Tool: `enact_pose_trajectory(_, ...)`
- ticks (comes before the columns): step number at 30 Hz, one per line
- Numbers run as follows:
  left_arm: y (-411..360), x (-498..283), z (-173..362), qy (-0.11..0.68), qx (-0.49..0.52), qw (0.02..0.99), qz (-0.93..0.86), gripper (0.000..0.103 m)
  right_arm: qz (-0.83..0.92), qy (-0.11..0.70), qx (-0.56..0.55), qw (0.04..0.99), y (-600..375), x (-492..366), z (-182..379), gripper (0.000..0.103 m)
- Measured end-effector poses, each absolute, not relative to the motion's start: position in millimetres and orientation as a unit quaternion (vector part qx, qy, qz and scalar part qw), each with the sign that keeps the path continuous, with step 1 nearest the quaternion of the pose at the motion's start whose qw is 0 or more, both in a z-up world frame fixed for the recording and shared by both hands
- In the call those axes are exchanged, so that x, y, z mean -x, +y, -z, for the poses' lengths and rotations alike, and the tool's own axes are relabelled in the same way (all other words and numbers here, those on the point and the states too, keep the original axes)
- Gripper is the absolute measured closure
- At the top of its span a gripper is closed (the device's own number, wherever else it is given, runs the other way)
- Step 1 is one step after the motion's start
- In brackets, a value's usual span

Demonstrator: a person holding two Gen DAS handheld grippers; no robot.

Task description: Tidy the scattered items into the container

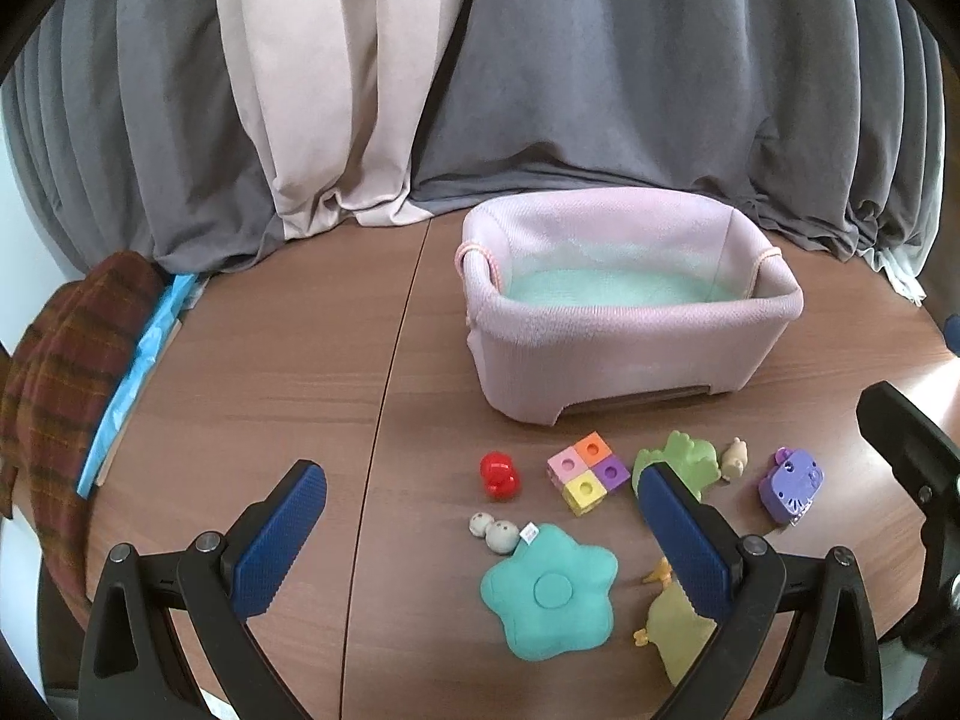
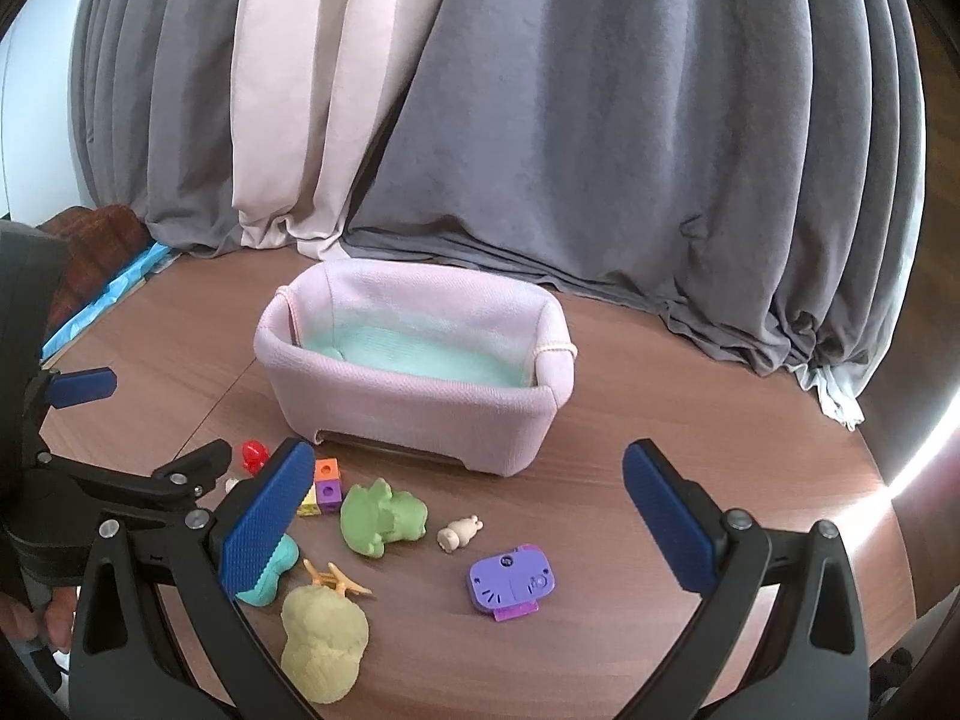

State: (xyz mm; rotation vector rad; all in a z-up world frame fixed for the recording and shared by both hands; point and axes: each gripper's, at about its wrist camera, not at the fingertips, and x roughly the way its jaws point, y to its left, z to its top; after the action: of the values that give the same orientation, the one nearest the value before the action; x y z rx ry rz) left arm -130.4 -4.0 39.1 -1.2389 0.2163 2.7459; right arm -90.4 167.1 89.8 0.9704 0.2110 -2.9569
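The left gripper (image 1: 480, 516) hovers over the counter (image 1: 270, 372), jaws spread wide and holding nothing; between them lie a red toy (image 1: 498, 475), a colored cube block (image 1: 588, 471) and a teal star cushion (image 1: 549, 591). The right gripper (image 2: 468, 516) is equally wide and unloaded, with a green toy (image 2: 381, 521) and purple toy (image 2: 511, 582) between its jaws. The pink basket (image 2: 420, 405) stands beyond both.

The left gripper's (image 1: 480, 525) right jaw is covering part of the green toy (image 1: 690, 456) and yellow plush (image 1: 675, 630), while the right gripper's (image 2: 468, 510) left jaw is hiding most of the teal star cushion (image 2: 273, 576) and cube block (image 2: 324, 483).
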Motion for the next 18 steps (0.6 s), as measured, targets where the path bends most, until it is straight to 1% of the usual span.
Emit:
enact_pose_trajectory(10,-10,122,-25,0.056,0.41,0.061,-0.909,0.0,0.947,0.064,-0.316,0.014,176,83,-74,0.001)
enact_pose_trajectory(18,-8,120,-6,0.053,0.414,0.061,-0.907,0.0,0.941,0.068,-0.33,0.009,182,83,-49,0.001)
